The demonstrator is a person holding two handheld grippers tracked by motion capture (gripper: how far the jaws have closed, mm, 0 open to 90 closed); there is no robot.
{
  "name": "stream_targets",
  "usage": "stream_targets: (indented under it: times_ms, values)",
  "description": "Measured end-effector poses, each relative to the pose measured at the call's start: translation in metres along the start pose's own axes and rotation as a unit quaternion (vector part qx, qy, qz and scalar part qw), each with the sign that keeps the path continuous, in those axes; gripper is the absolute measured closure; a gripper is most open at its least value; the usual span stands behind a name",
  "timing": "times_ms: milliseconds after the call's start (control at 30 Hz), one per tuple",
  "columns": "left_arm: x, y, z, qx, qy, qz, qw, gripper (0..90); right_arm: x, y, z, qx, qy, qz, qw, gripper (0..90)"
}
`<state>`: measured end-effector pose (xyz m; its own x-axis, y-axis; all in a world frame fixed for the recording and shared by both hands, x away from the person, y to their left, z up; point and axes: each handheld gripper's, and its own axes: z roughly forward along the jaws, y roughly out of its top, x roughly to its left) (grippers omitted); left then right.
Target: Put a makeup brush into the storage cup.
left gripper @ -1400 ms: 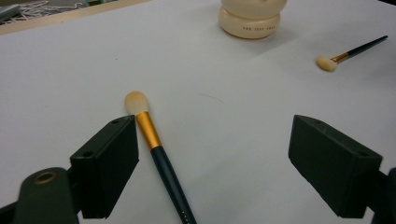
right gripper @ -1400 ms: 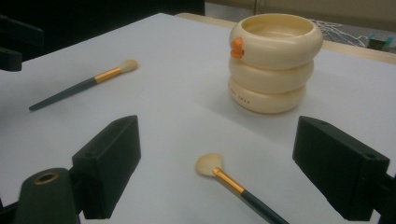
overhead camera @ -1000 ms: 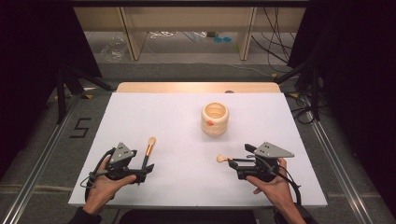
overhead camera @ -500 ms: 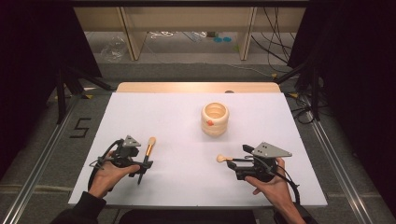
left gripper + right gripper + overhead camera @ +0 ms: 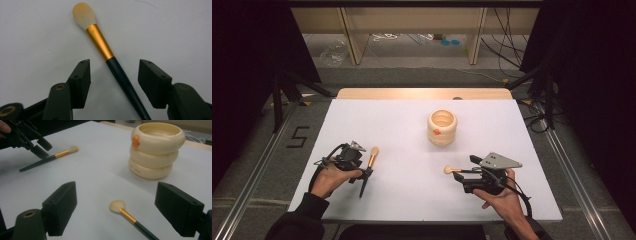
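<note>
Nearest you on the white tabletop, your left gripper stands over the dark handle of the left brush, whose gold ferrule and pale tuft point away from you. From above, your hand hides how the fingers sit; the left gripper view settles it: the fingers straddle the handle with a gap on each side, touching nothing. They have just been closing in, with the handle between them, not yet pinched.

Your right gripper rests on the tabletop at the right, its fingers spread wide. In the high view only the tuft of the right brush pokes out ahead of it; the right gripper view shows the rest, a fan-shaped tuft, gold ferrule and dark handle lying flat between the open fingers, clear of both.

Farther back, near the middle, stands the cream ringed cup. Its orange beak-like mark reads clearly in the right gripper view
</note>
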<state>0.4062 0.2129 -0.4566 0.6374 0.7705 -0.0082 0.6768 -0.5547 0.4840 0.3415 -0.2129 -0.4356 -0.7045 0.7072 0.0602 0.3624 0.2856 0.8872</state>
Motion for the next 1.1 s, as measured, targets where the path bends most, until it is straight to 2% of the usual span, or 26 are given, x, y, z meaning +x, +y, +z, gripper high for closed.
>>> stream_targets:
  times_ms: [33,100,133,167,267,333,367,433,500,567,600,667,700,767,867,900,1000,1033,1067,1100]
  values:
    - [-0.001,-0.001,0.002,-0.017,0.002,-0.006,0.9998,45.2,0.000,0.000,0.000,0.003,-0.001,0.000,1.0000,18.8]
    - [0.001,0.001,0.000,-0.001,-0.006,-0.001,1.0000,49.1,0.000,0.000,0.000,0.002,0.001,-0.001,1.0000,19.0]
    - [0.000,0.002,0.000,0.000,-0.008,-0.004,1.0000,50.2,0.000,0.000,0.001,0.002,-0.002,-0.002,1.0000,19.0]
    - [0.001,0.002,0.000,0.006,-0.010,0.003,0.9999,50.2,0.000,0.000,0.001,0.002,-0.002,-0.002,1.0000,19.0]
    - [0.001,0.004,0.003,0.009,-0.013,0.000,0.9999,53.3,0.001,0.000,0.001,0.001,-0.005,-0.004,1.0000,19.0]
    - [0.001,0.004,0.005,0.016,-0.013,0.006,0.9998,56.1,0.001,0.000,0.001,-0.001,-0.002,-0.007,1.0000,19.4]
    - [0.000,0.004,0.007,0.011,-0.013,-0.003,0.9999,57.3,0.000,0.000,0.001,0.000,-0.002,-0.008,1.0000,19.4]
    - [0.002,0.005,0.009,0.024,-0.015,0.007,0.9996,59.5,0.000,0.000,0.002,0.000,-0.002,-0.006,1.0000,19.3]
    - [0.002,0.005,0.012,0.024,-0.017,0.005,0.9996,62.4,0.000,0.000,0.002,-0.003,-0.004,-0.012,0.9999,19.4]
    - [0.002,0.006,0.012,0.031,-0.023,0.011,0.9992,65.4,0.000,0.000,0.002,-0.001,-0.004,-0.012,0.9999,19.4]
    - [0.002,0.005,0.012,0.030,-0.025,0.010,0.9992,66.3,0.001,0.000,0.002,0.005,0.000,-0.006,1.0000,19.4]
    - [0.004,0.006,0.012,0.033,-0.027,0.013,0.9990,68.8,0.000,0.000,0.002,-0.002,-0.003,-0.011,0.9999,19.5]
    - [0.004,0.005,0.012,0.029,-0.025,0.008,0.9992,70.2,0.000,0.000,0.002,-0.002,-0.003,-0.012,0.9999,19.5]
    - [0.005,0.005,0.012,0.037,-0.030,0.015,0.9987,71.6,0.000,0.000,0.002,0.001,-0.003,-0.012,0.9999,19.5]
    - [0.004,0.005,0.015,0.036,-0.028,0.010,0.9989,72.7,0.000,0.000,0.003,-0.005,-0.001,-0.011,0.9999,19.5]
    - [0.006,0.005,0.014,0.049,-0.029,0.023,0.9981,73.3,0.000,0.000,0.002,0.001,-0.003,-0.011,0.9999,19.6]
    - [0.007,0.006,0.014,0.050,-0.028,0.015,0.9983,73.7,0.000,0.000,0.002,0.002,-0.004,-0.011,0.9999,19.6]
    - [0.008,0.006,0.013,0.063,-0.028,0.021,0.9974,74.0,0.000,0.000,0.002,0.000,-0.003,-0.012,0.9999,19.6]
    - [0.005,0.006,0.015,0.054,-0.026,0.007,0.9982,74.0,0.000,0.000,0.002,0.000,-0.003,-0.012,0.9999,19.6]
    - [0.007,0.008,0.014,0.064,-0.027,0.019,0.9974,74.1,0.000,0.000,0.002,0.001,-0.003,-0.012,0.9999,19.6]
